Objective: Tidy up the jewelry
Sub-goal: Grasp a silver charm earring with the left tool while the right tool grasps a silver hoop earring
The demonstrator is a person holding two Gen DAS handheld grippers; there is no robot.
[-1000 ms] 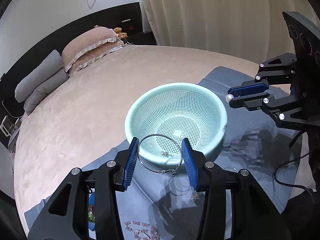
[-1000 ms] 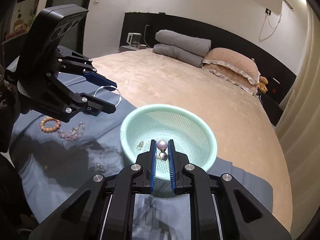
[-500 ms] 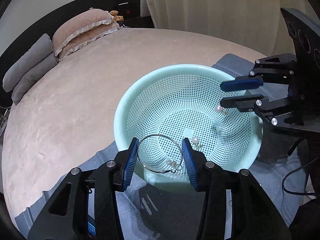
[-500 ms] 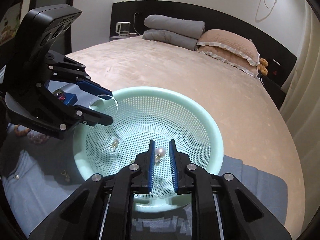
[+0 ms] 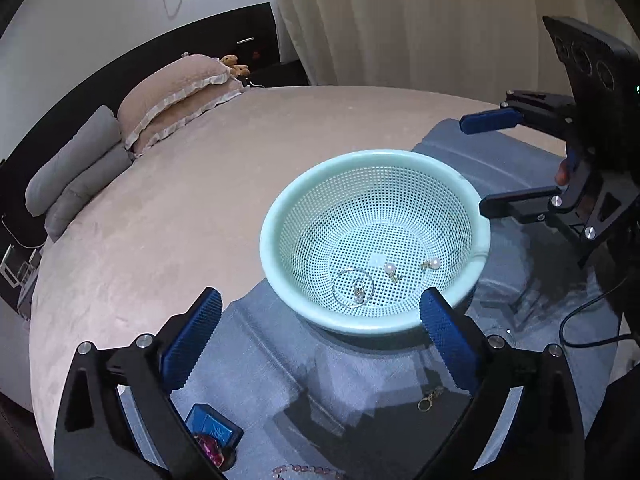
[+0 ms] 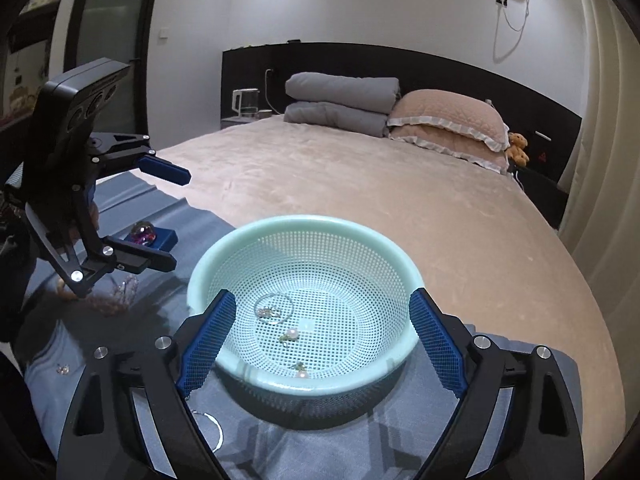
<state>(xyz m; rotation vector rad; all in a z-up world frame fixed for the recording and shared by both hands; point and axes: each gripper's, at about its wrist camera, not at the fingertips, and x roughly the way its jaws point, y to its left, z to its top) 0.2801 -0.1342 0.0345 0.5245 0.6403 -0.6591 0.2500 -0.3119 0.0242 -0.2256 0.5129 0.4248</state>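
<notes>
Lying in basket point(image 5: 276, 216): hoop point(image 5: 353, 289), beyond spread left tongs point(image 5: 320, 332).

basket point(image 5: 280, 216): perforated matt plastic | hoop point(image 5: 353, 289): thin metal | bedspread point(image 5: 192, 184): plush

No words or numbers can be read. The small blue box point(image 5: 214, 429) at the lower left of the left wrist view has a light squiggle, too blurry to read.

A home bedroom: a wide bed point(image 6: 360, 200) with stacked pillows point(image 6: 444, 120), dark headboard point(image 6: 460, 76) and curtains point(image 5: 400, 20).
</notes>
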